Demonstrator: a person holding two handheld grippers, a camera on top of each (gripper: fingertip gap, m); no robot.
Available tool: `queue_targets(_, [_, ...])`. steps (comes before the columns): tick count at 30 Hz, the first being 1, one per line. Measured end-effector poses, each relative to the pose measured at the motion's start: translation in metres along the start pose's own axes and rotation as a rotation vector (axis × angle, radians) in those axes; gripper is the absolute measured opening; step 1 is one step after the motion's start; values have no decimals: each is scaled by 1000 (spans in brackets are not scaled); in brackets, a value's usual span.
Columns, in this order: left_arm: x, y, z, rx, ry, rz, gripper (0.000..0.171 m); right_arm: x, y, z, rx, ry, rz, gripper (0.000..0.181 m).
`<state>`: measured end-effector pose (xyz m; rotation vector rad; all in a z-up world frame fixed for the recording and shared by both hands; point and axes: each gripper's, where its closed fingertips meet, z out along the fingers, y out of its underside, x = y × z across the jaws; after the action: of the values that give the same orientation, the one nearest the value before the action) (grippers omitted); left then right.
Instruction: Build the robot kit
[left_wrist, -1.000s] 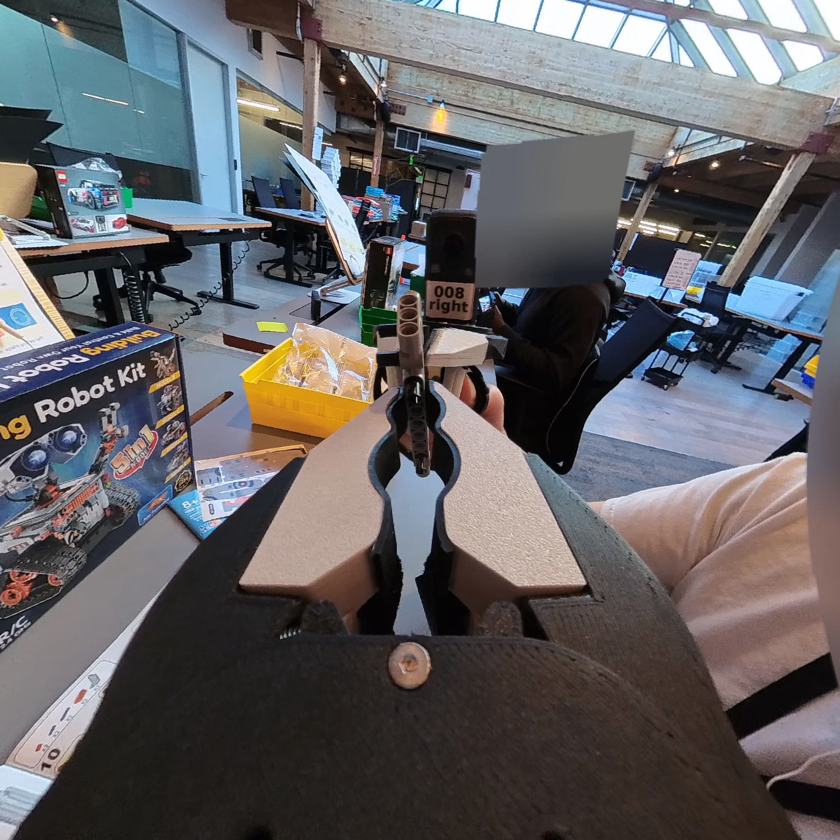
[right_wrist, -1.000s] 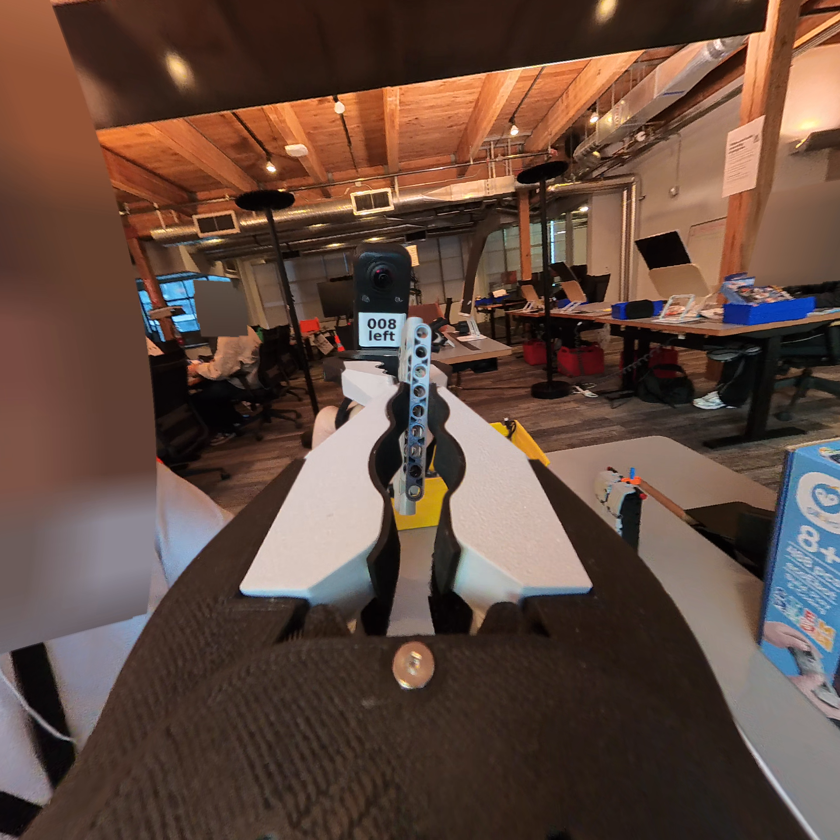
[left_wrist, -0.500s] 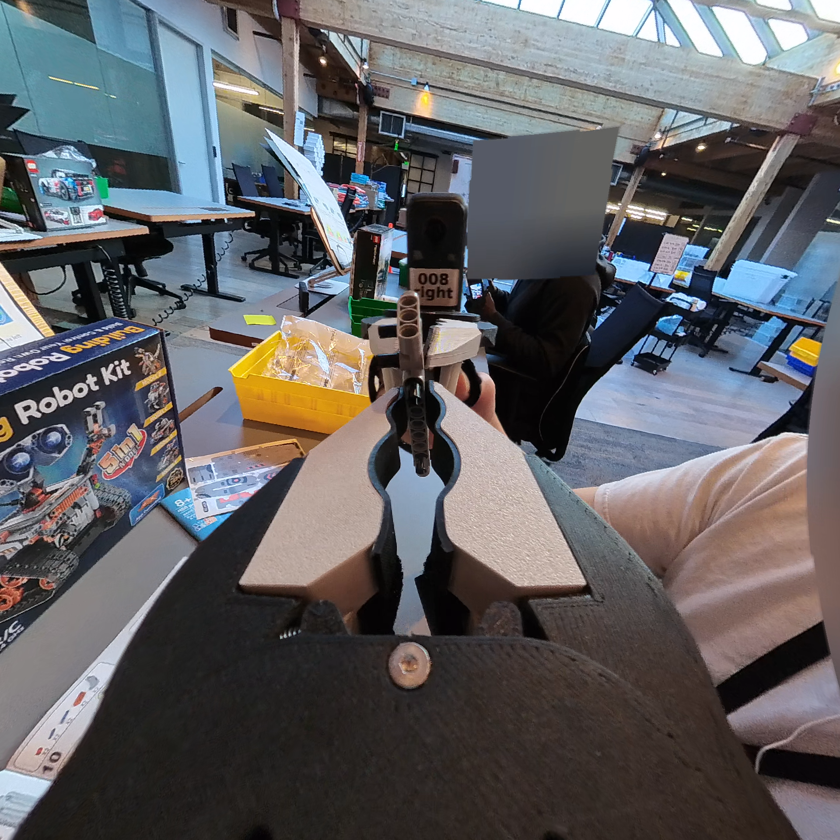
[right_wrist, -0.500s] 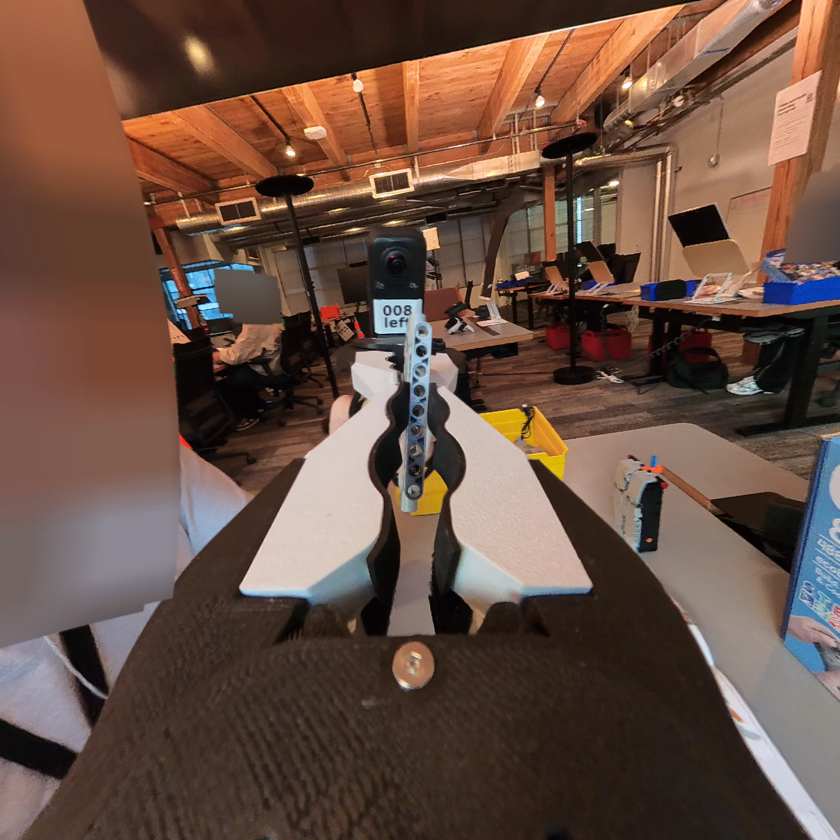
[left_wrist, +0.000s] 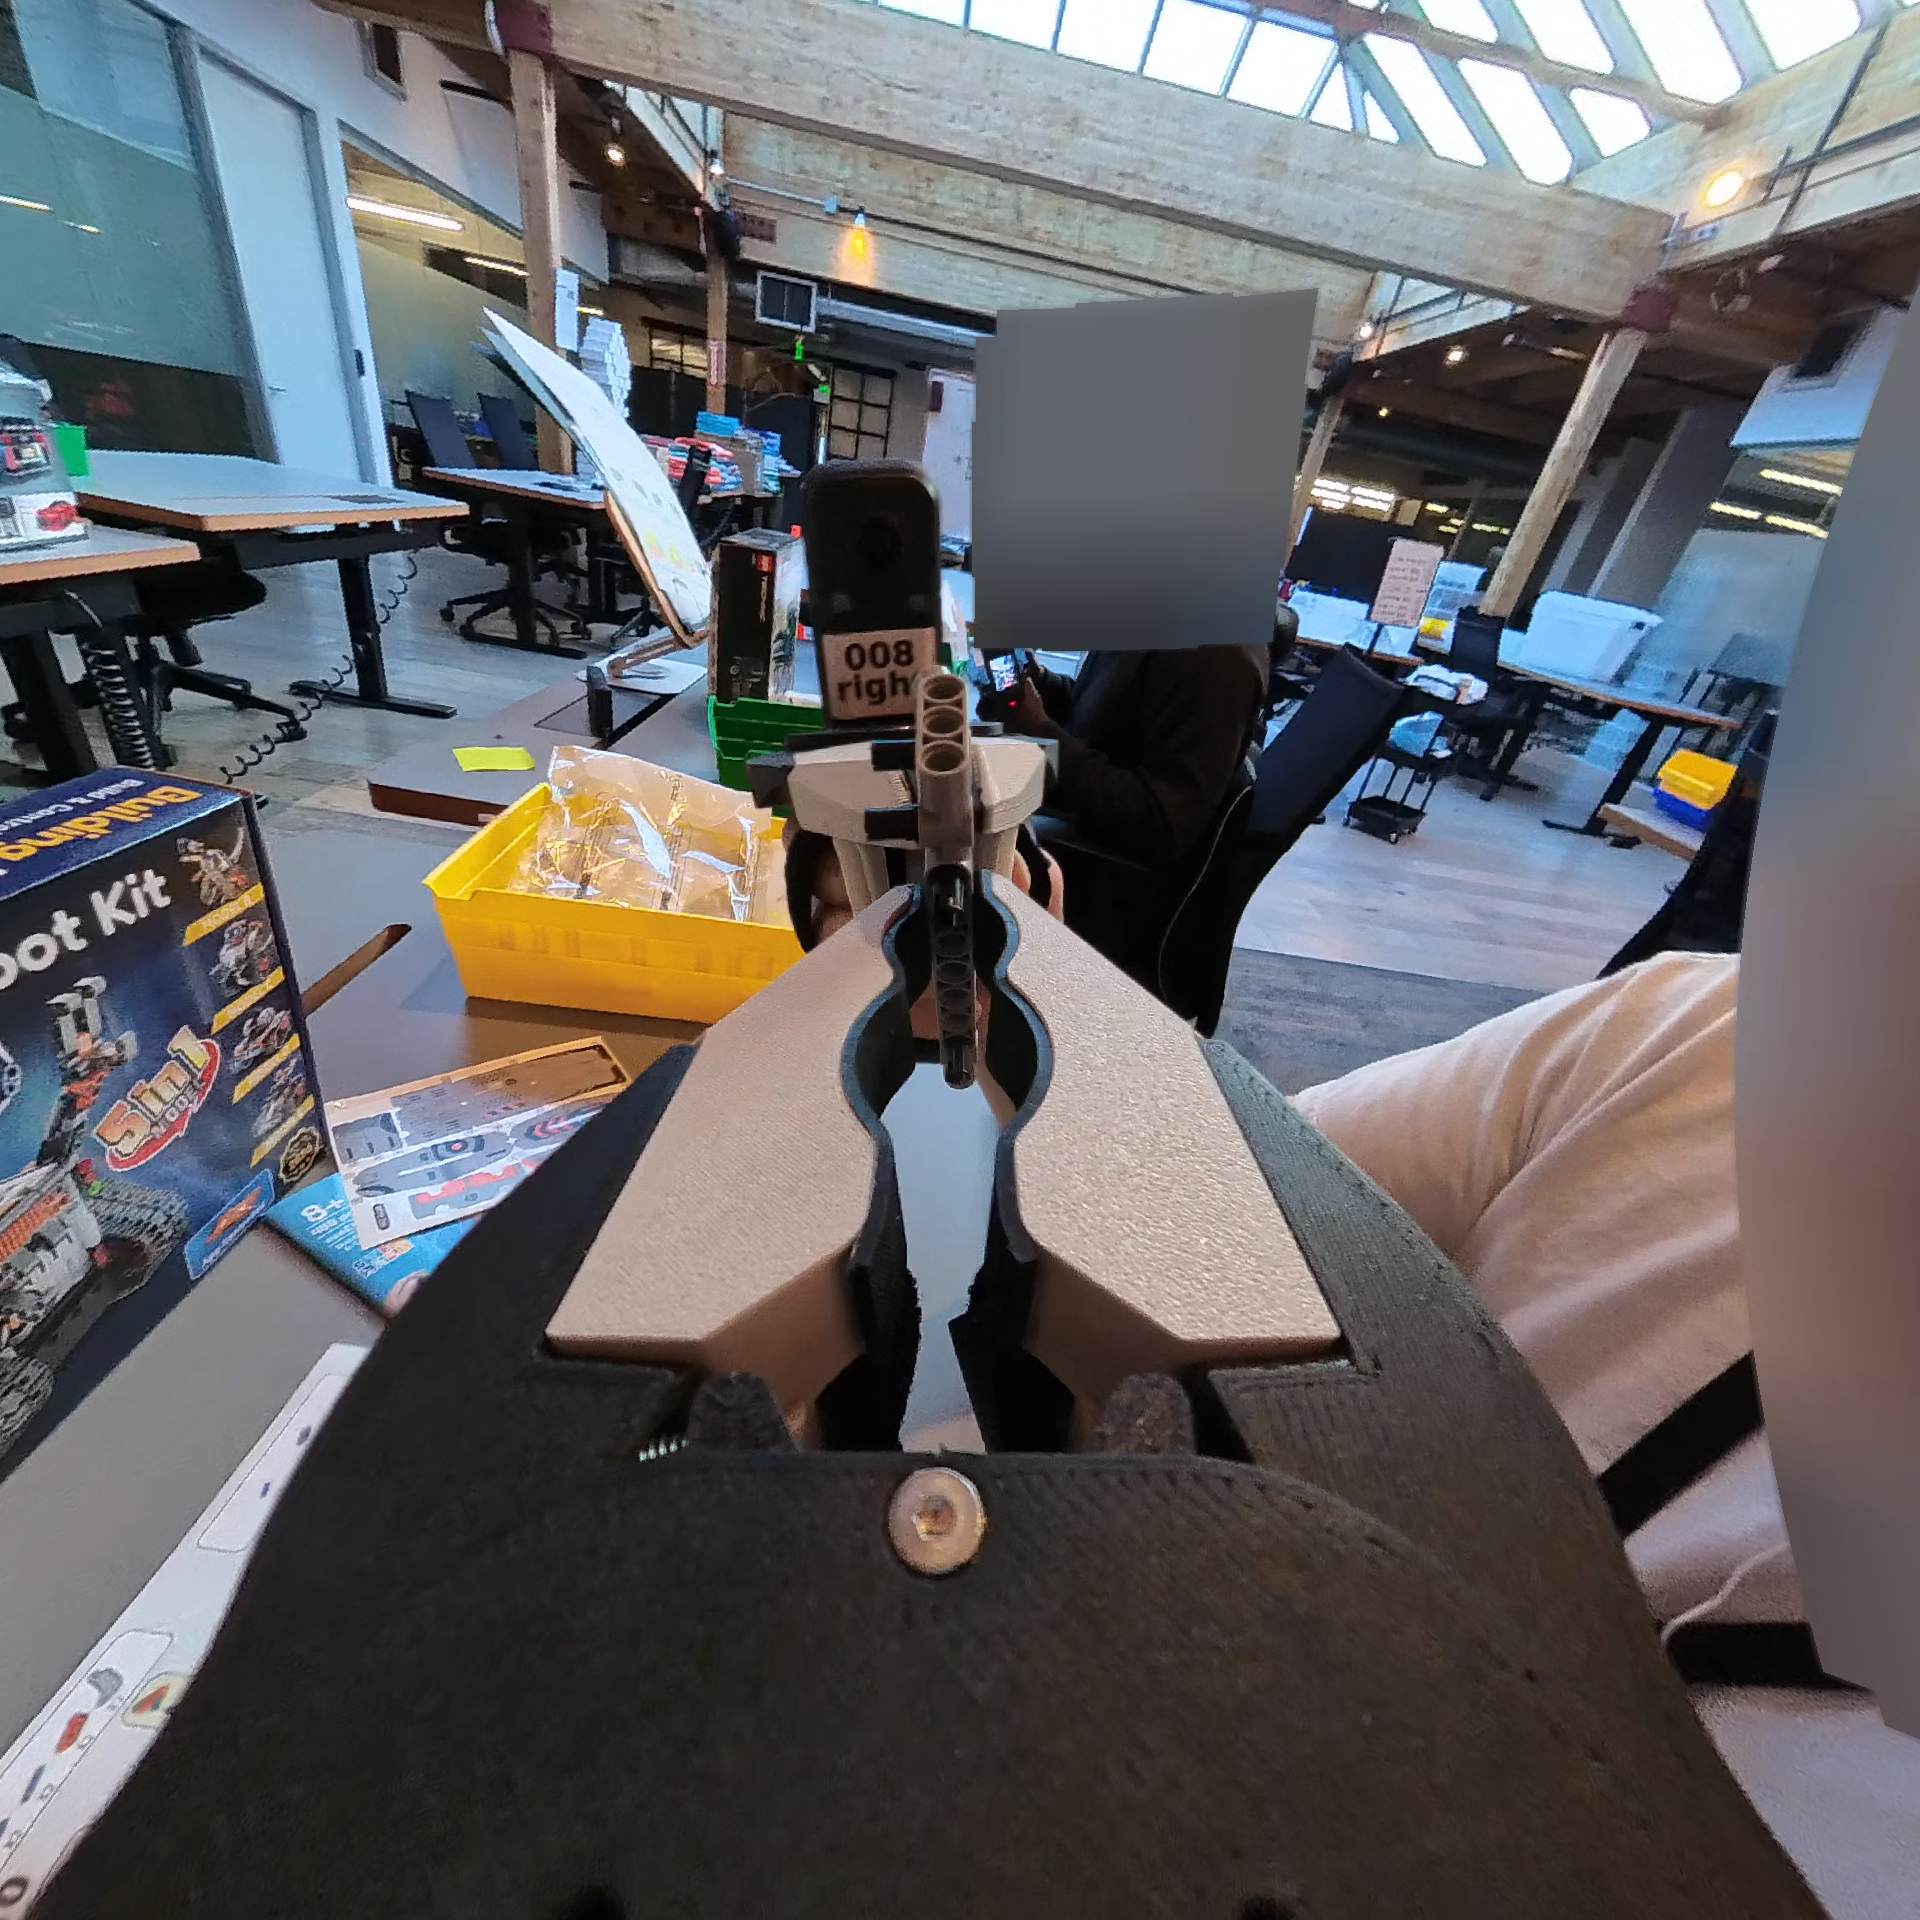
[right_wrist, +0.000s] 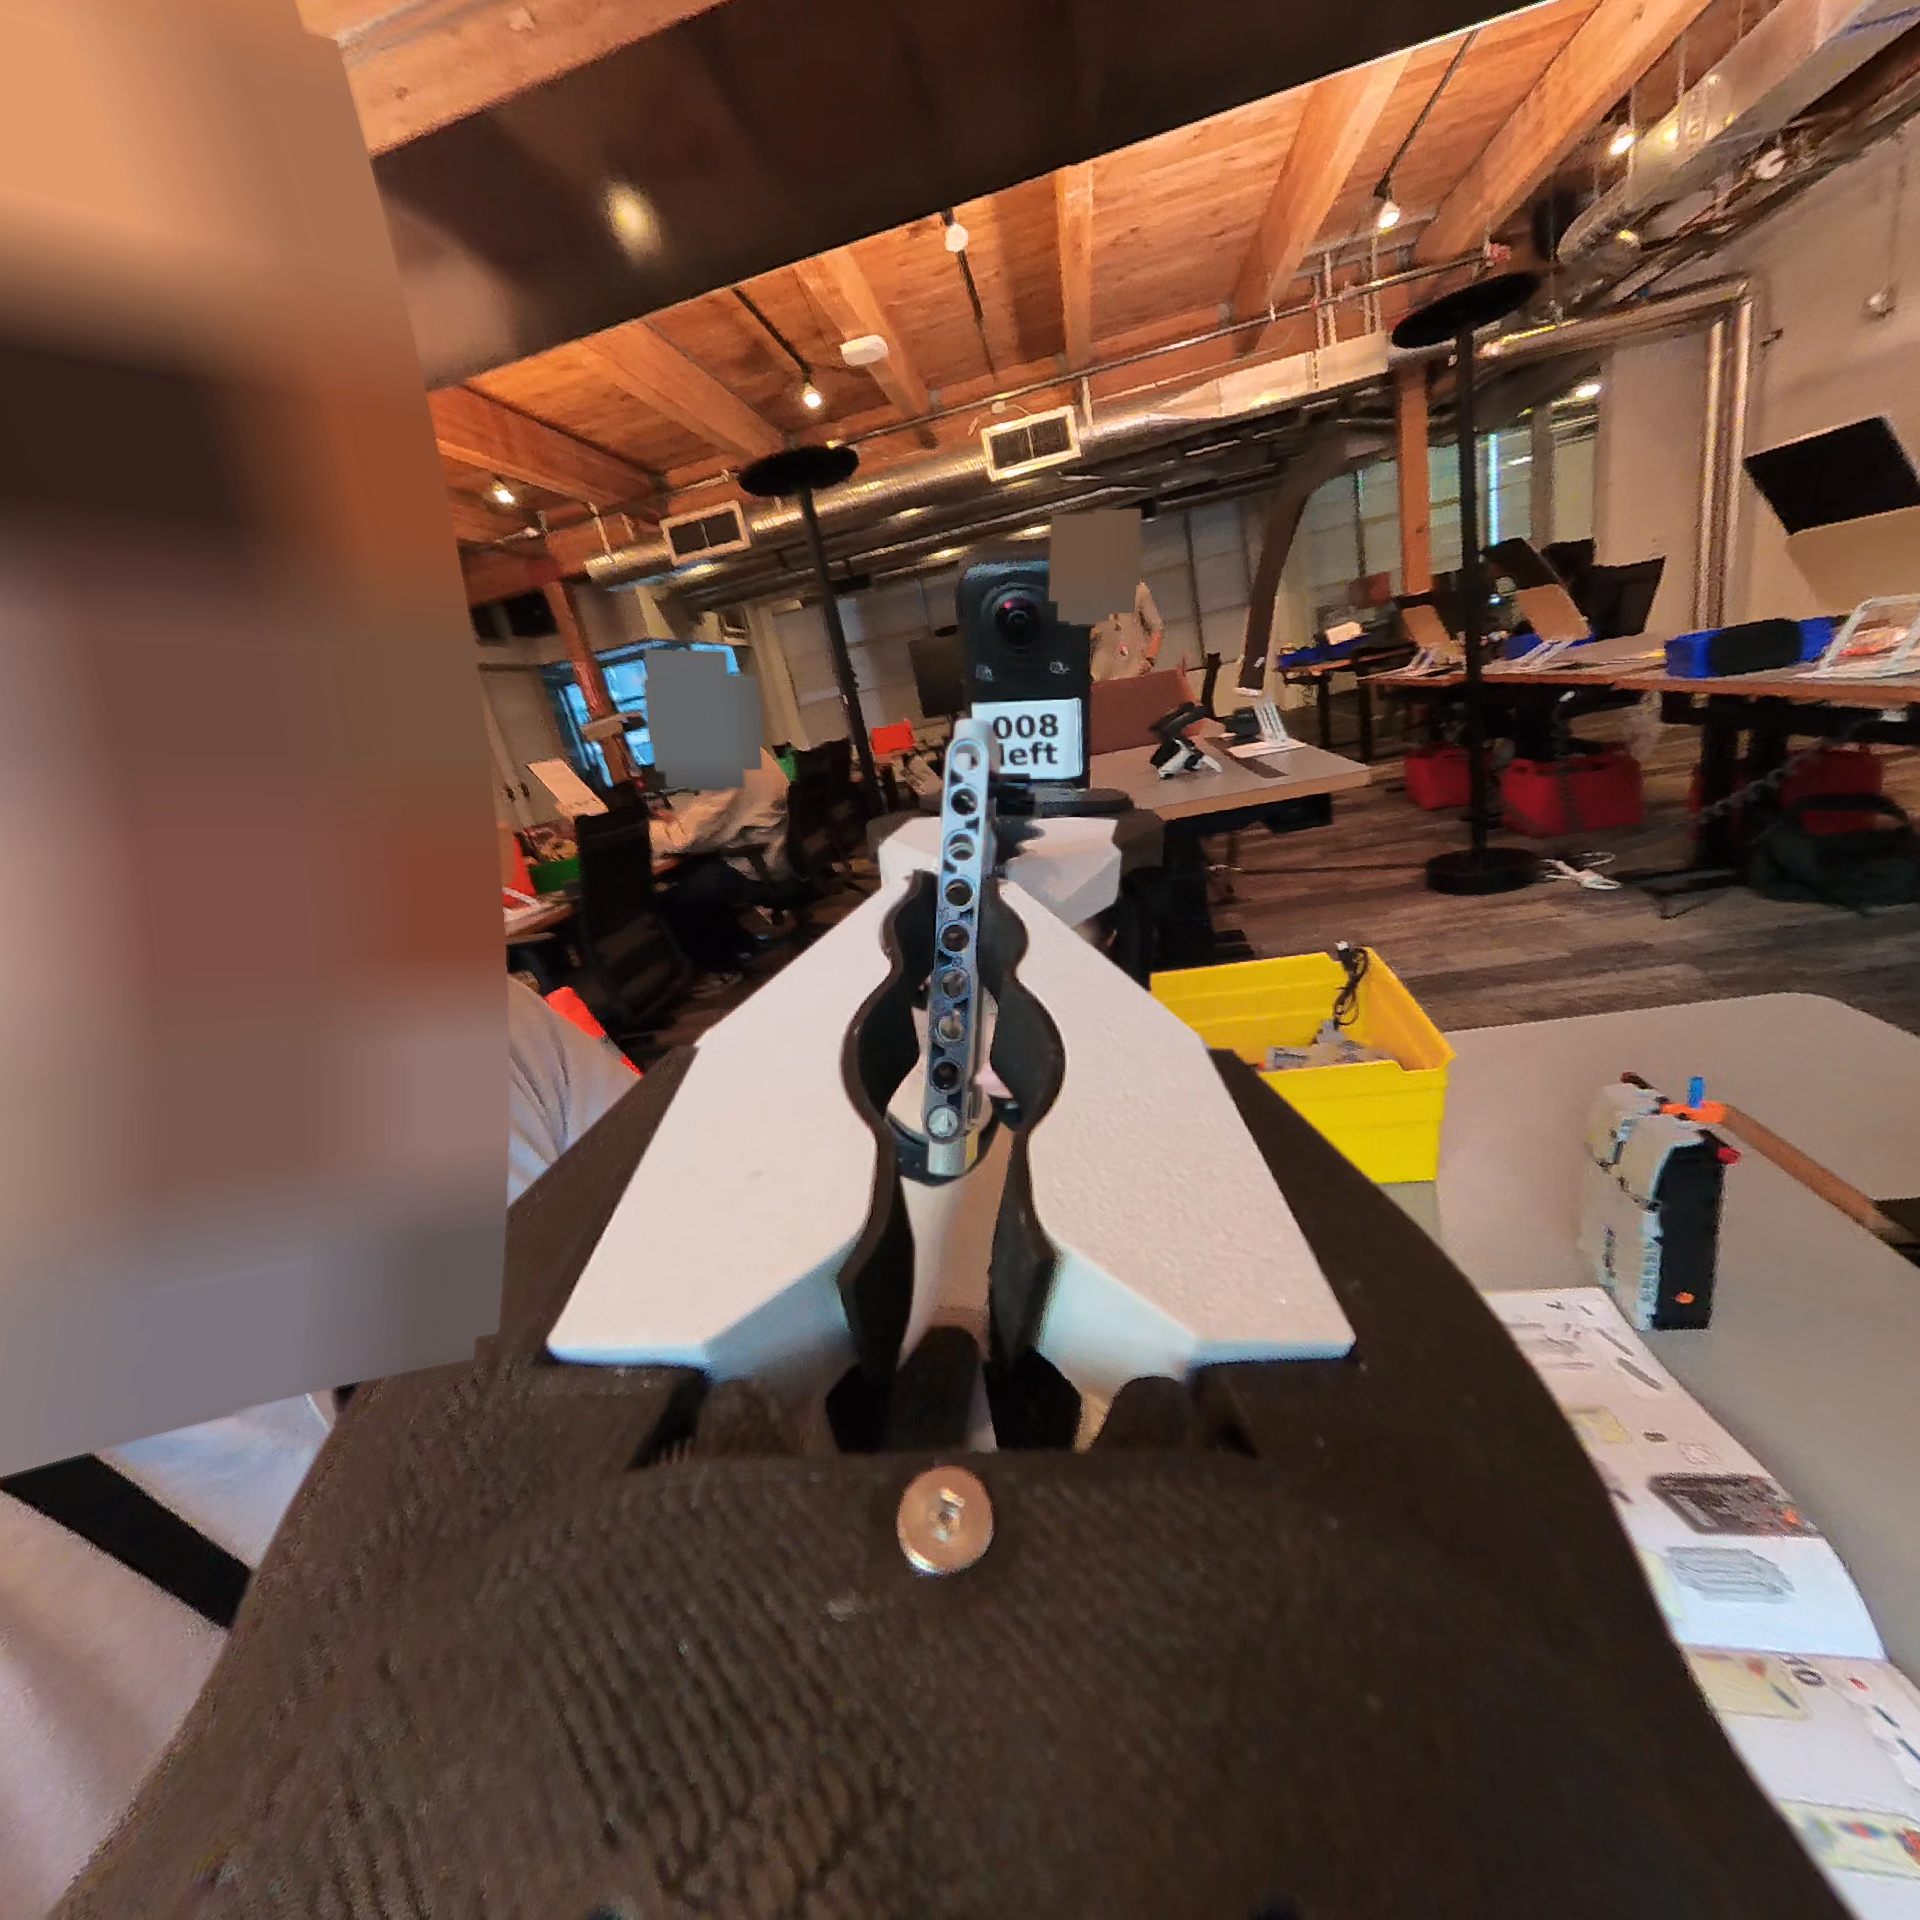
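My left gripper is shut on a thin black holed beam that stands upright between its tips. A grey holed beam rises right above the black one, and the two seem to be joined. My right gripper is shut on this grey beam, which leans slightly; a black part and a pin show at its lower end. The two grippers face each other closely, held up above the table edge. The right gripper shows in the left wrist view, the left gripper in the right wrist view.
A yellow bin with plastic bags, a robot kit box and leaflets lie on the table to the left. The right wrist view shows a yellow bin, a small grey-and-black block and an instruction sheet. A white sleeve is close. The grippers are tip to tip, or close to it.
Both grippers stay shut on their beams. The grey beam now leans in the right gripper and a black part shows at its lower end. Both views have shifted sideways.
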<state>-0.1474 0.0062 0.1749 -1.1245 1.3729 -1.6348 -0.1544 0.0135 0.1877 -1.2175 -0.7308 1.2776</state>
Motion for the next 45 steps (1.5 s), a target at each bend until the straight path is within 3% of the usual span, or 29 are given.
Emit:
queue_targets(3, [-14,-1,-3,6,-83,2,4,17,-1,0,26,83,-1,8])
queue_targets(10, [-17,-9,-2,81,-70,-74,4,17,-12,1,148,3,94,7])
queue_targets(25, [-14,-16,0,141,-38,-72,4,15,-19,0,146,103,31,7])
queue_targets(35, [-18,-18,-2,161,-76,-67,4,18,-22,1,248,29,103,8])
queue_targets(40, [-18,-23,4,215,-110,-39,4,15,-32,-3,395,16,41,7])
queue_targets(45, [-20,-23,4,228,-110,-62,4,18,-33,-4,482,-17,102,8])
